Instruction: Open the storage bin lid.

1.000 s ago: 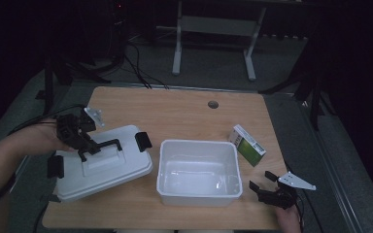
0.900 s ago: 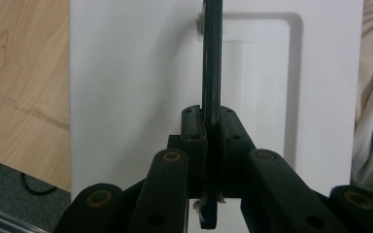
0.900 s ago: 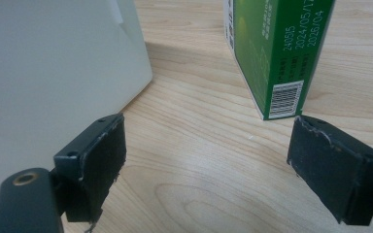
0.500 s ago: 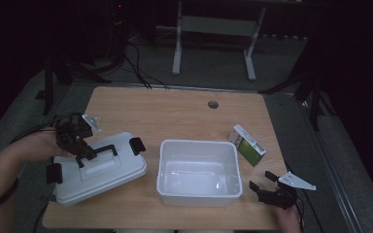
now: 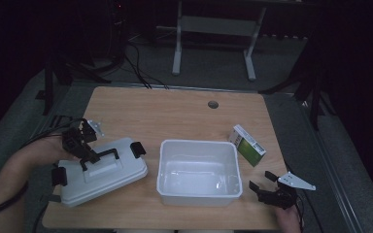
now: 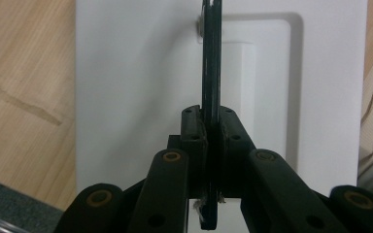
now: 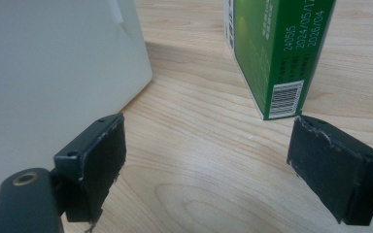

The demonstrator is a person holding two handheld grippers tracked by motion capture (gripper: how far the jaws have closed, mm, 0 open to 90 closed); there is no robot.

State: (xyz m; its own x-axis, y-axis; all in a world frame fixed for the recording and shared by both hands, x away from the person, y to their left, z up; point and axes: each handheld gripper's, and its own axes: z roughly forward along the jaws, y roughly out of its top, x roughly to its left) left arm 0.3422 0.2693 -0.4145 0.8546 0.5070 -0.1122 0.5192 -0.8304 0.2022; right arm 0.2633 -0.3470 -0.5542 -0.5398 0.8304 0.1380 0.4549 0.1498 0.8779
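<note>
A white lid (image 5: 108, 174) with black clips lies low at the table's left front, next to the open white tub (image 5: 199, 144). My left gripper (image 5: 84, 153) is shut on the lid's thin black handle (image 5: 104, 154). In the left gripper view the handle (image 6: 211, 68) stands edge-on between the closed jaws of the left gripper (image 6: 210, 127), above the lid (image 6: 136, 87). I cannot tell whether the lid rests on the wood. My right gripper (image 5: 263, 180) stands open at the front right with nothing between the jaws of the right gripper (image 7: 209, 160). A green box (image 5: 246, 144) stands just beyond it.
The tub's wall (image 7: 53, 63) is close on the left of the right gripper, and the green box (image 7: 277, 53) is ahead on the right. A round cable hole (image 5: 213, 104) sits at the table's back. A metal stand (image 5: 213, 29) and cables are on the floor behind.
My left gripper has sunk with the lid hanging from its handle, and the lid now sits lower and a little nearer the table's left front. The right gripper has kept still.
</note>
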